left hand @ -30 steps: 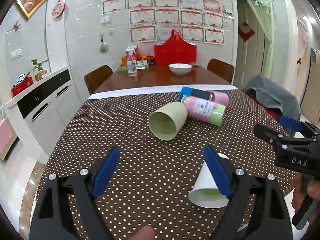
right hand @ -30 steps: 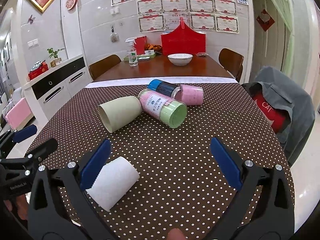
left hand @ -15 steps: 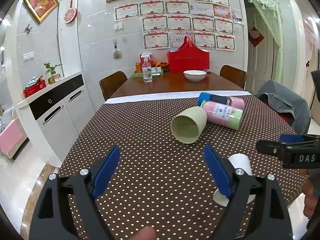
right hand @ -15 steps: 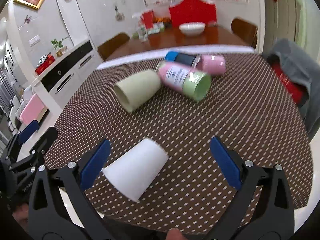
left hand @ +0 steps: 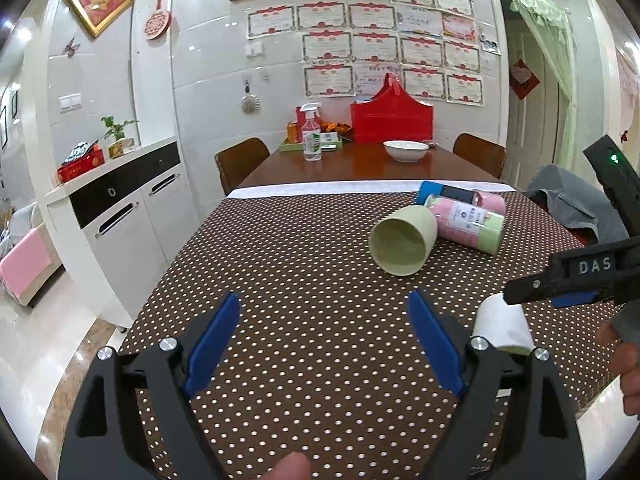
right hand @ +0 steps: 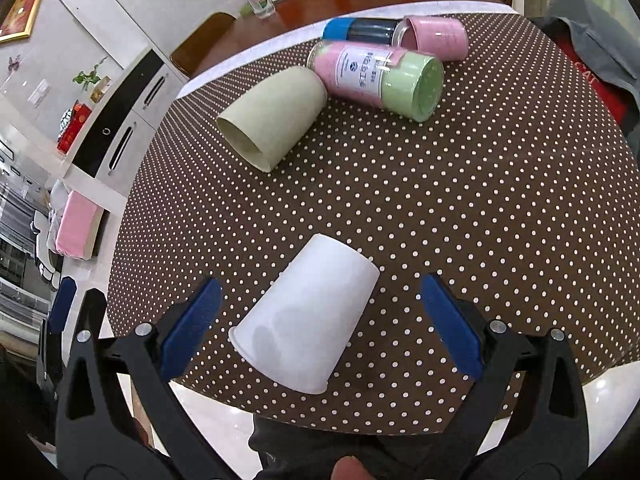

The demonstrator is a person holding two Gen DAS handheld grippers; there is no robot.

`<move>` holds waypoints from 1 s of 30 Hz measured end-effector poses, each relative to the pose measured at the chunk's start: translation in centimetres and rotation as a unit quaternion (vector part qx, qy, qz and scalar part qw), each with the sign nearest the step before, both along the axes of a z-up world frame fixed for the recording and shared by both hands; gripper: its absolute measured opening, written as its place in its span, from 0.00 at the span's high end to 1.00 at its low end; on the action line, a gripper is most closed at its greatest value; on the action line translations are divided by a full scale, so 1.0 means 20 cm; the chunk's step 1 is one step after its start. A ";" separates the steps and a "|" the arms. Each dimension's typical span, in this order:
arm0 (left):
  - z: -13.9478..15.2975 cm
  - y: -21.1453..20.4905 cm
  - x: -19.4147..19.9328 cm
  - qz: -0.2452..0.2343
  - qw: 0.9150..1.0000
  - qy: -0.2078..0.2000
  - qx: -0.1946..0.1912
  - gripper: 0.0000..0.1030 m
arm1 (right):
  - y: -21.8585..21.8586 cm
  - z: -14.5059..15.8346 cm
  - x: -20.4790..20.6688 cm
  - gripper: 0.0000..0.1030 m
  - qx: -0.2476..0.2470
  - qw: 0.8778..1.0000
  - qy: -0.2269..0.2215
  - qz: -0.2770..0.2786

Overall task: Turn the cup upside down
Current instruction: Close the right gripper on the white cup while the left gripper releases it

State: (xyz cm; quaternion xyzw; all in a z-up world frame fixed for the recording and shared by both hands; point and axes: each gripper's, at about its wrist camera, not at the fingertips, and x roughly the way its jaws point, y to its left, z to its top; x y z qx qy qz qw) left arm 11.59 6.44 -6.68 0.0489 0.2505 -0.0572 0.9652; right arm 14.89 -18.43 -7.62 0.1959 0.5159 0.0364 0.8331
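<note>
A white paper cup [right hand: 308, 320] lies on its side near the front edge of the brown dotted tablecloth [right hand: 480, 200], its mouth toward me. My right gripper [right hand: 320, 316] is open, tilted down over the cup, which lies between its blue pads without touching them. The cup also shows in the left wrist view [left hand: 502, 324], under the right gripper's arm. My left gripper [left hand: 324, 344] is open and empty over the cloth, left of the cup.
A pale green cup [right hand: 272, 116] lies on its side farther back, touching a pink and green bottle [right hand: 376, 76]. A blue-capped bottle [right hand: 360, 29] and a pink cup [right hand: 438, 36] lie behind. A grey jacket on a chair [left hand: 568, 200] is at right.
My right gripper has tilted down and shifted left, so the white cup now lies centred between its pads. My left gripper has drawn back and left.
</note>
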 end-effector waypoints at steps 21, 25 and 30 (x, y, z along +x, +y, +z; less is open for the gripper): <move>-0.07 0.09 -0.01 0.000 1.000 0.014 -0.018 0.18 | -0.04 -0.15 0.18 0.17 0.067 0.990 0.107 -0.061; -0.07 0.10 -0.01 0.003 1.000 0.016 -0.019 0.18 | 0.00 -0.19 0.22 0.22 0.055 0.989 0.128 -0.058; -0.08 0.10 -0.01 0.000 1.000 0.017 -0.019 0.18 | 0.03 -0.23 0.26 0.26 0.032 0.986 0.153 -0.052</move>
